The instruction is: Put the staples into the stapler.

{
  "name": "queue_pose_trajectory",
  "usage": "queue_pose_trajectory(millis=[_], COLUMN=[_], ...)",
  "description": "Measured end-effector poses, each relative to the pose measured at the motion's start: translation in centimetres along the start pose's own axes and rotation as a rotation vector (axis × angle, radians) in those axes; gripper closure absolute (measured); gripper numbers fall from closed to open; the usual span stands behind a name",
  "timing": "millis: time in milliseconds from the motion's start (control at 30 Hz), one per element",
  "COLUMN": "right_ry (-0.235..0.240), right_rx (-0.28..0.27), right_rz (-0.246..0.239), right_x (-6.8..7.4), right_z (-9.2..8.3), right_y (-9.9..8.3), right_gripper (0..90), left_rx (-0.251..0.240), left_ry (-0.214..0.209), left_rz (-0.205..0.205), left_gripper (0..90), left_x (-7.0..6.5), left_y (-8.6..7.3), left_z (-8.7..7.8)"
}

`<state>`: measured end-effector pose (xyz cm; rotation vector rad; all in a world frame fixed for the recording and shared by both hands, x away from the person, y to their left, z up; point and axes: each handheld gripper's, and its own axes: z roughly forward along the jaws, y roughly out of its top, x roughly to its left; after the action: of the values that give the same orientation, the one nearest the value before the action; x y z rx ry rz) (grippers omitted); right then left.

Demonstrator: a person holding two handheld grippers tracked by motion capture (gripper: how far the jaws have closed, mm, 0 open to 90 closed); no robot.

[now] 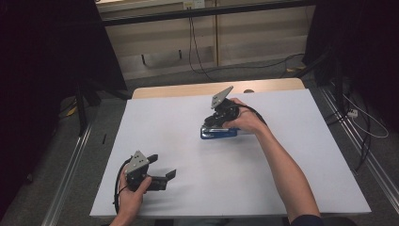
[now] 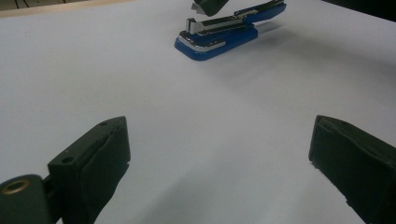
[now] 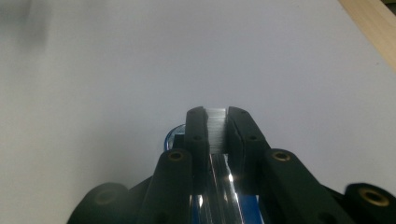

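Your right claw [image 1: 220, 123] is clamping the blue stapler with its chrome metal top [image 1: 219, 133], which is lying flat on the white table [image 1: 291, 155] a little beyond the middle, toward the far edge. In the right gripper view the two black jaws are pinching the shiny metal arm of the stapler [image 3: 218, 154] from either side, with the blue base peeking out beneath them, so this claw [image 3: 217, 122] is closed on the stapler and sitting right on top of it. Your left claw [image 1: 163, 166] is resting near the front left corner of the table, well apart from the stapler, with its jaws spread wide and nothing between them; in the left gripper view that claw [image 2: 219, 158] is facing bare white table [image 2: 84, 70], and the stapler [image 2: 224, 32] is showing far off at the top of the frame. You are working with one stapler and two claws, one in each hand. The table is carrying a plain white top with a pale wooden strip [image 1: 188, 89] showing along its far edge. Around it, grey carpeted floor [image 1: 263, 70] is spreading out, black cables [image 1: 194, 42] are hanging against a light wall at the back, and dark curtains [image 1: 42, 56] are standing on both sides.
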<state>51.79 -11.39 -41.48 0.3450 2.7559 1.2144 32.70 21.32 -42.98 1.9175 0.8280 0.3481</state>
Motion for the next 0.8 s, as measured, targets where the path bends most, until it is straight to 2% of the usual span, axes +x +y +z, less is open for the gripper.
queue_pose_trajectory(millis=[200, 500, 800], right_ry=[0.011, 0.022, 0.025], right_rx=[0.003, 0.039, 0.048], right_rz=[0.003, -0.020, -0.040], right_x=[-0.21, -0.16, -0.09], right_z=[0.16, 0.17, 0.46], right_y=[-0.22, -0.35, -0.23], right_gripper=[79.1, 79.1, 79.1], left_rx=[0.000, -0.001, 0.001], left_ry=[0.001, -0.001, -0.001], left_rz=[0.001, -0.003, -0.006], left_gripper=[5.6, 5.7, 5.7], left_x=[0.00, 0.04, 0.09], left_y=[0.00, -0.01, -0.03], left_z=[-0.03, -0.03, -0.02])
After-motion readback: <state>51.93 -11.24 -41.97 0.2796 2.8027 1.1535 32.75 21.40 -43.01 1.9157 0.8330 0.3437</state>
